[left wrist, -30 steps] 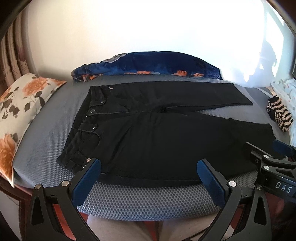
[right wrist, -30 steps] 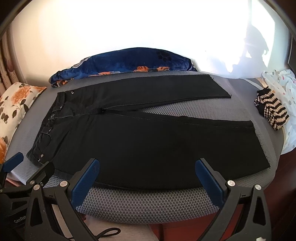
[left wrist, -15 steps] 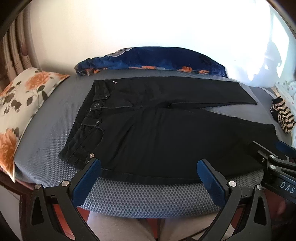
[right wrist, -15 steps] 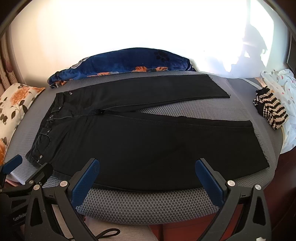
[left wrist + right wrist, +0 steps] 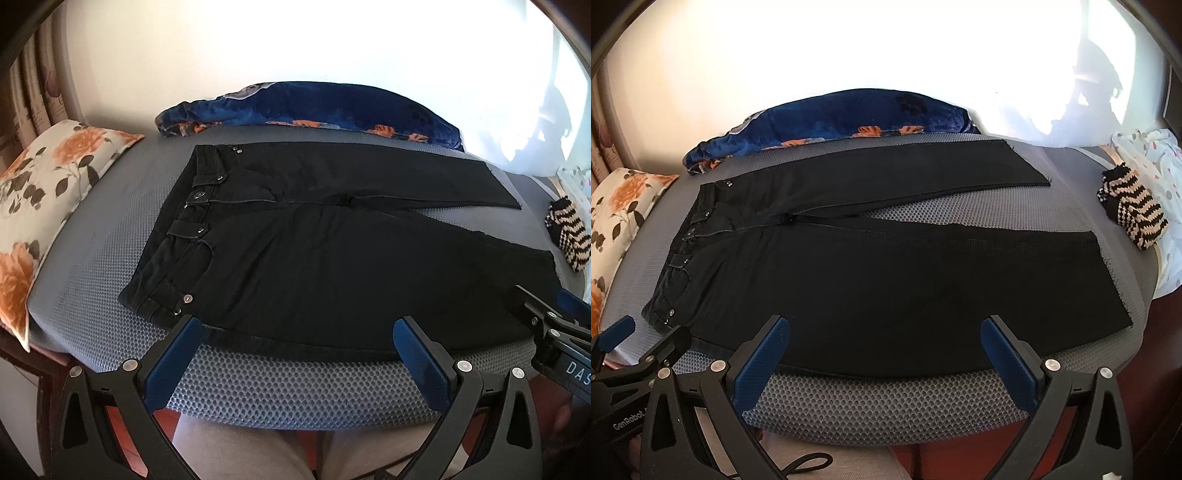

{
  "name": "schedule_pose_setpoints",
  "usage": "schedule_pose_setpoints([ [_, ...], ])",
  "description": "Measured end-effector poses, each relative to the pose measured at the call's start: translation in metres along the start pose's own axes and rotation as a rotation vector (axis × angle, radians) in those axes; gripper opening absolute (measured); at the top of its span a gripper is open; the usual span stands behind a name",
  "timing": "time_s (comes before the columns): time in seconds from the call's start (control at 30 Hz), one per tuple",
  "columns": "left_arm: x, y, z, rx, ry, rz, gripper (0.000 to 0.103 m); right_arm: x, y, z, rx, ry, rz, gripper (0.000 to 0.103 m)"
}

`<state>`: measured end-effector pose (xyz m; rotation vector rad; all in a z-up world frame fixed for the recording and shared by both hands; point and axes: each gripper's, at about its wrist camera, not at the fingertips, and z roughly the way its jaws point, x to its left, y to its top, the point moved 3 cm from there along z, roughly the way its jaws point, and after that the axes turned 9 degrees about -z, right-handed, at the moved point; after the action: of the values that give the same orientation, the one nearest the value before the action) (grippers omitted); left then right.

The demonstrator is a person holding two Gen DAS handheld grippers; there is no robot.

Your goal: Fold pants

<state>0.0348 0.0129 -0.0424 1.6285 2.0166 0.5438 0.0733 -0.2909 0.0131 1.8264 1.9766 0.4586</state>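
1. Grey mesh mattress [image 5: 110, 236] is backed by a blue blanket [image 5: 314, 103]; floral pillow [image 5: 44, 192] left, striped socks [image 5: 1134, 214] right.
2. Black pants [image 5: 886, 266] are spread flat, unobstructed.
3. Left tool [image 5: 295, 354] and right tool [image 5: 886, 354] are held wide, empty, at the near edge.

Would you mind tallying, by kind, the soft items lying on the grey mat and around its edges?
Black pants, spread flat on the mat: 1
Floral pillow: 1
Blue floral blanket: 1
Striped knit item: 1
White dotted cloth: 1
Total: 5
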Motion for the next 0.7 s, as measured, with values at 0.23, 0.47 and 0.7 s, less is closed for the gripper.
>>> schedule_pose_setpoints([
  [0.23,0.0028,0.0001,0.0031,0.016,0.006,-0.014,0.103,-0.0024,-0.0004,0.0032,0.006,-0.007,0.001,0.103],
  [0.47,0.0037,0.0002,0.0073,0.025,0.013,-0.018,0.103,-0.0031,-0.0002,0.0058,0.012,-0.006,0.002,0.103],
  [0.7,0.0053,0.0009,0.0094,0.030,0.016,-0.024,0.103,-0.0036,-0.0008,0.0081,0.016,-0.003,0.002,0.103],
])
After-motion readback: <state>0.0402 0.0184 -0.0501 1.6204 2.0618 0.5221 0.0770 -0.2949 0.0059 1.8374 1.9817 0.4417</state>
